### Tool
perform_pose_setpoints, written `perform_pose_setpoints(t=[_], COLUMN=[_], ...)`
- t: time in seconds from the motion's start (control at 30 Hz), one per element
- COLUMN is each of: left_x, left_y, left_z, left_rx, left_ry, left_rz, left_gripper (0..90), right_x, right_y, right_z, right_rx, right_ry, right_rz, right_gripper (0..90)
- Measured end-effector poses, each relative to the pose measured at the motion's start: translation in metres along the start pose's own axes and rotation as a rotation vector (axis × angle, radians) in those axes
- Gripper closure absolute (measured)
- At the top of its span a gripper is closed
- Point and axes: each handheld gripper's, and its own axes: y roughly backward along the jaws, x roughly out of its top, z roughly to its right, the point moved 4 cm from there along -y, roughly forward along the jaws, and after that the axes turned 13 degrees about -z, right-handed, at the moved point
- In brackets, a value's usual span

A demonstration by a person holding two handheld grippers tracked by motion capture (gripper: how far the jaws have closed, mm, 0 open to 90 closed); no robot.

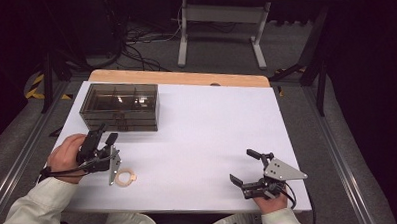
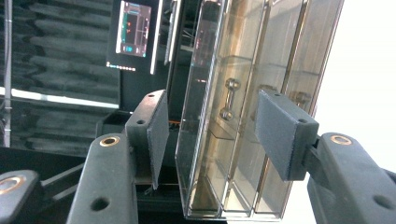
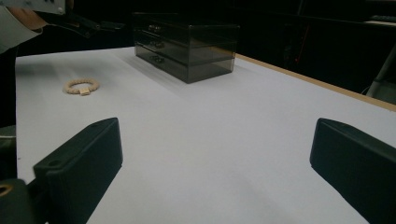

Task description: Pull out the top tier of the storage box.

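No readable writing; left gripper (image 1: 105,135), jaws half-wide and empty, faces the drawer box (image 1: 120,106); right gripper (image 1: 248,166) wide, bare table (image 1: 212,121) around.

Table (image 1: 212,136): white top.
Drawer box (image 1: 119,107): just ahead of left jaws.
Bead bracelet (image 1: 125,177): just beside left jaws.

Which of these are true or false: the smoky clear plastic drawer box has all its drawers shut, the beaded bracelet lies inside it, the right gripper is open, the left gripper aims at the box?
1. The smoky clear plastic drawer box has its drawers shut: true.
2. The pale beaded bracelet lies inside the box: false, it lies on the white table near the left gripper.
3. The right gripper is open: true, with nothing between its jaws.
4. The left gripper aims away from the box: false, it points at the drawer fronts.
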Motion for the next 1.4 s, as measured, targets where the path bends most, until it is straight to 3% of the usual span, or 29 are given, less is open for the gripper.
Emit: perform_pose_setpoints(t=[0.3,0.43,0.7,1.4], left_x=[-0.002,-0.001,-0.001,0.002], left_y=[-0.017,-0.023,-0.039,-0.057], left_z=[0.003,0.003,0.006,0.013], left_rx=[-0.015,-0.020,-0.038,-0.034], left_ry=[-0.028,-0.010,-0.015,-0.037], left_rz=[-0.019,-0.021,-0.036,-0.062], left_gripper=[49.6,50.8,53.0,56.9], right_x=[0.000,0.000,0.000,-0.001], right_y=[0.000,0.000,0.000,-0.001], right_z=[0.000,0.000,0.000,0.000], right_rx=[0.006,0.008,0.010,0.013], right_ry=[-0.009,-0.012,-0.013,-0.010], right_rz=[-0.001,-0.001,-0.001,-0.006], right_gripper=[3.0,3.1,3.1,3.0])
